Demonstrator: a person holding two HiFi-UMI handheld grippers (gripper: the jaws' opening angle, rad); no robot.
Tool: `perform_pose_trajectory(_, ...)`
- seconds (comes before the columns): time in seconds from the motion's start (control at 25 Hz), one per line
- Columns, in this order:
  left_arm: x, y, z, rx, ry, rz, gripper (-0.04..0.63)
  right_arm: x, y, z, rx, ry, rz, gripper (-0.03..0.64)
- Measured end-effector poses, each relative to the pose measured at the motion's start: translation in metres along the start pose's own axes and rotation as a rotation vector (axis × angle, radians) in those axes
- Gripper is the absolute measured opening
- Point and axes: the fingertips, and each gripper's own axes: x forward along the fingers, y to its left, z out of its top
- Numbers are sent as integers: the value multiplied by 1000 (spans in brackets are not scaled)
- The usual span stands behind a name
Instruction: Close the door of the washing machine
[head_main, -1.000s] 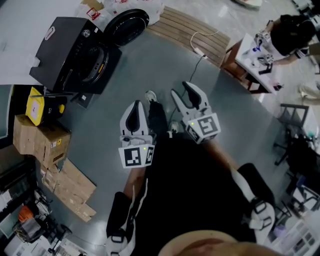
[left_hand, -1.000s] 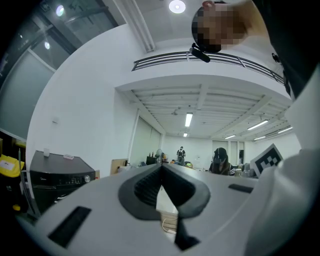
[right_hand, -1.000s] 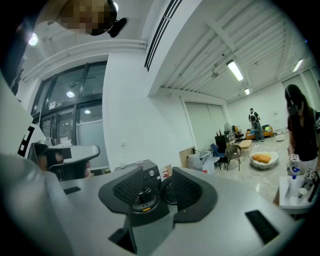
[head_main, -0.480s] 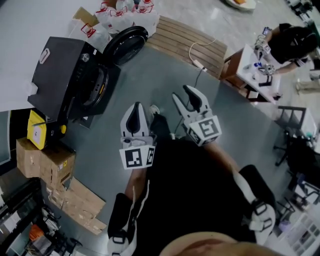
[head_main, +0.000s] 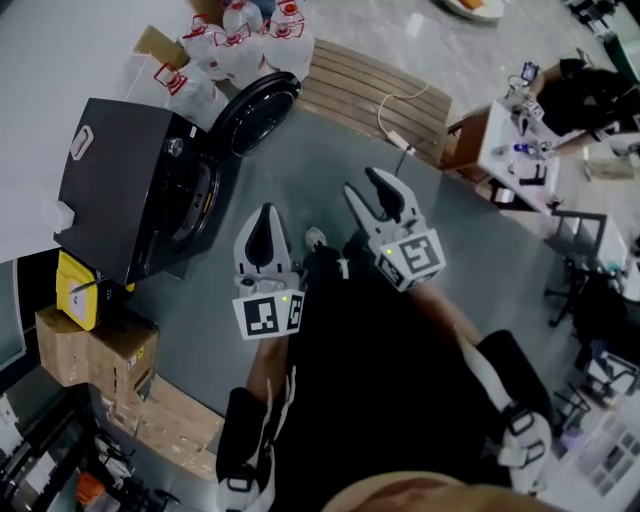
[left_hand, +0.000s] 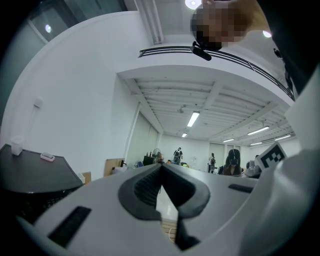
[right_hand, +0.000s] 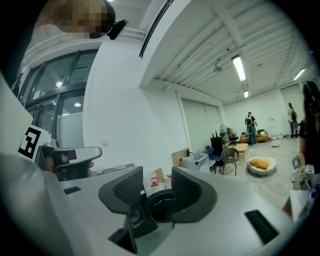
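At upper left, the black washer (head_main: 120, 185) stands with its round door (head_main: 262, 108) swung wide; mid-frame, the left gripper (head_main: 263, 215) is pinched closed, the right gripper (head_main: 362, 183) parted and empty.

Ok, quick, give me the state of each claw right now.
Left claw: closed, nothing in it.
Right claw: open, holding nothing.

Your right tongs (right_hand: 156, 181) mask part of the round dark washing-machine door (right_hand: 160, 210); left gripper view's edge cuts off the black boxy washing machine (left_hand: 31, 175).
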Motion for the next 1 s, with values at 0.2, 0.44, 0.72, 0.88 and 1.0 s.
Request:
perform_pose_trajectory(0.2,29,24,-2,-27,12,13,6,42,-8,2,-6,24,14,170)
perform_pose_trajectory(0.44,78,58,-3,-25,19,54,6,109,-34,1,7,36,47,170)
perform_pose_trajectory(0.72,161,93,0,-28,33,120,5,203,-80,9,-12,80,120,170)
perform_pose_trajectory(0.88,212,111,1,-45,49,155,6,258,-110,11,-35,128,163,170)
perform_pose_trajectory(1.0,250,119,-1,-61,62,186,6,295,-137,9,-47,169,192,170)
